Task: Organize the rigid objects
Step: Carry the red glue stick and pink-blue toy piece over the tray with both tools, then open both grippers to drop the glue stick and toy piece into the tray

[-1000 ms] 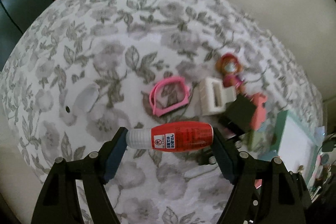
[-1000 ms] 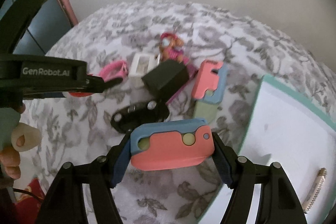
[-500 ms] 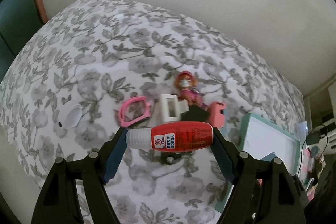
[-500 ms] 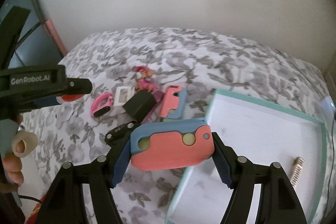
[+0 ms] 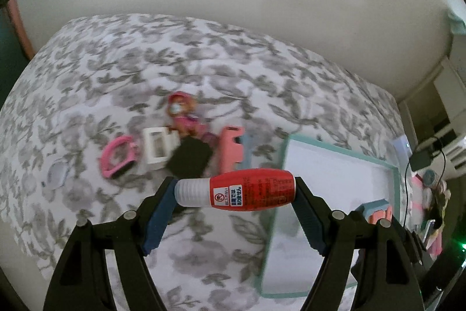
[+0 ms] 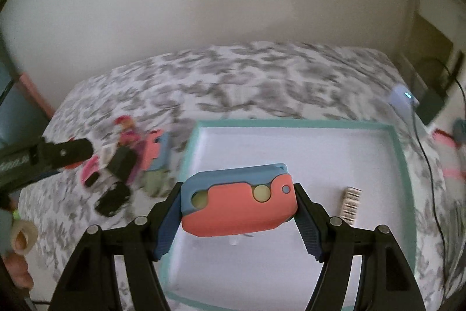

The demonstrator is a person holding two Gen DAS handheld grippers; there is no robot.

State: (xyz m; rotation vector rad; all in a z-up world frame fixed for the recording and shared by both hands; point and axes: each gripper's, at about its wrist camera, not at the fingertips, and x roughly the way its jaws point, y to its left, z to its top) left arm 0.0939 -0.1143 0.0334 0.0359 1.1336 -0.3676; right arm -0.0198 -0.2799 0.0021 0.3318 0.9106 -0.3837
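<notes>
Both grippers are clamped on loads above the grey floral-print bedspread [image 5: 221, 72]: the right gripper [image 6: 238, 201] grips a coral-and-blue plastic case [image 6: 237, 201] over the shallow white tray with a teal rim [image 6: 400, 153], while the left gripper [image 5: 235, 191] pinches a red bottle with a white cap [image 5: 236, 191] endwise beside the tray's left edge. Inside the tray near its right edge lies a small striped metallic clip [image 6: 351, 203].

A tray [image 6: 402, 153] lies on the bed [image 6: 262, 72], with a small barcoded piece [image 6: 351, 203] inside near its right wall. Left of the tray sits a cluster: figurine [image 5: 182, 112] farthest back, frame [image 5: 158, 145] and ring [image 5: 118, 161] further left.
</notes>
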